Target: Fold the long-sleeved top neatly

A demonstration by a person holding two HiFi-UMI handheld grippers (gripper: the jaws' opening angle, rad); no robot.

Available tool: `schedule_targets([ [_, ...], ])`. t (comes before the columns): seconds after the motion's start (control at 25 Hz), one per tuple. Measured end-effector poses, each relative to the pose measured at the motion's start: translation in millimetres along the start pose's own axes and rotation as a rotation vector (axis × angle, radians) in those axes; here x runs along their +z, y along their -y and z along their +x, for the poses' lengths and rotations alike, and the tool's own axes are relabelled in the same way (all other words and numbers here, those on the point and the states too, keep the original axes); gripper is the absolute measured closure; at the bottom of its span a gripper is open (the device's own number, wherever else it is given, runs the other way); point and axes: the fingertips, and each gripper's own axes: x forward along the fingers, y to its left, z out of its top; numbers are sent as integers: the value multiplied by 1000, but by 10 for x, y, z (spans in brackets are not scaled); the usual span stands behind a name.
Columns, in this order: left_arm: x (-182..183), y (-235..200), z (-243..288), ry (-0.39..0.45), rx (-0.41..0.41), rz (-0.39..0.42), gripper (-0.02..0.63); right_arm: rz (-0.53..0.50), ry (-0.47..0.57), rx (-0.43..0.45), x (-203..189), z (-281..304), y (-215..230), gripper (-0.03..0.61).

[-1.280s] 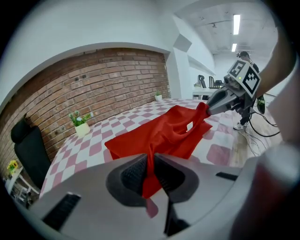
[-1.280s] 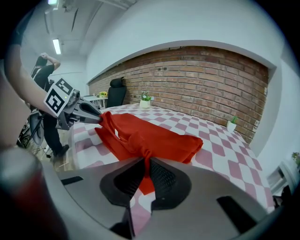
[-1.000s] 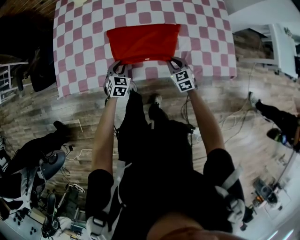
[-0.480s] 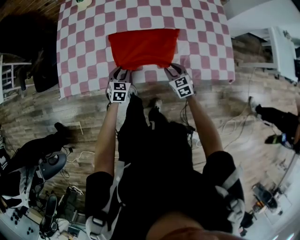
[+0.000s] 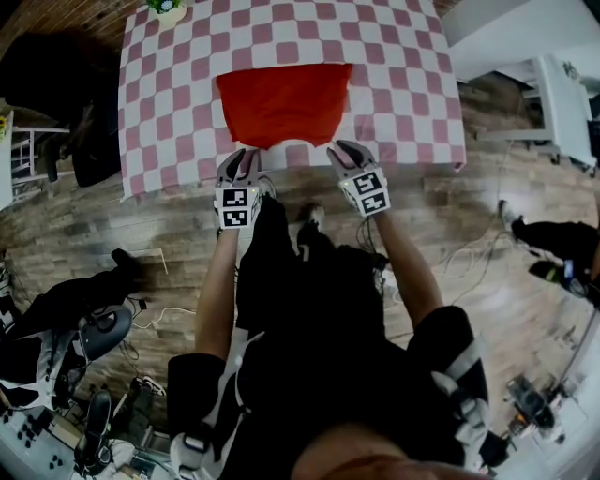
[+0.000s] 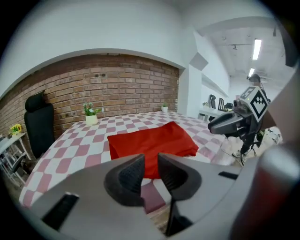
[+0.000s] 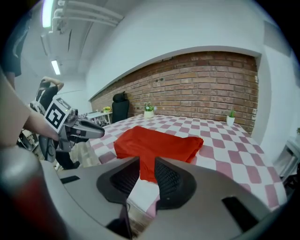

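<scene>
The red long-sleeved top [image 5: 284,101] lies folded into a flat rectangle on the pink-and-white checked table [image 5: 394,84]. Both grippers hover off its near edge, at the table's front rim. My left gripper [image 5: 239,157] is just short of the top's near left corner, its jaws closing with nothing between them. My right gripper [image 5: 342,150] is just short of the near right corner, its jaws also closing on nothing. In the left gripper view the top [image 6: 152,143] lies beyond the empty jaws [image 6: 151,164]. The right gripper view shows the top [image 7: 157,143] past its own gap [image 7: 147,171].
A small potted plant [image 5: 167,7] stands at the table's far left corner. A black chair [image 5: 56,84] sits left of the table, white furniture [image 5: 562,94] to the right. Cables and equipment lie on the wooden floor around the person's legs.
Both grippers have let go of the top's near edge and drawn back toward the person, off the cloth. The top stays flat on the table.
</scene>
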Motion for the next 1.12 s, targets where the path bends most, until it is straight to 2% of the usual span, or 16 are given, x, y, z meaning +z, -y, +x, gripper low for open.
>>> schedule_targets([
  [0.12,264,55,-229,76,25,-7,571,32,63,-2,239,-176,-61,529],
  [0.24,454,58,-441,135,87,-29,606,32,112,1,455,-336,-131,560],
  [0.4,691,-7,-715,182,164,-56,607,38,204,17,789,-477,-203,569],
  [0.56,912,-108,-908,229,202,-90,607,41,255,52,1147,-539,-307,571],
  [0.72,982,-289,-926,232,206,-113,607,27,262,66,1427,-433,-399,571],
  [0.92,972,-623,-771,218,189,-167,607,29,239,59,1689,-20,-447,571],
  [1.12,955,-838,-630,191,148,-209,607,-22,216,84,2014,389,-570,571],
])
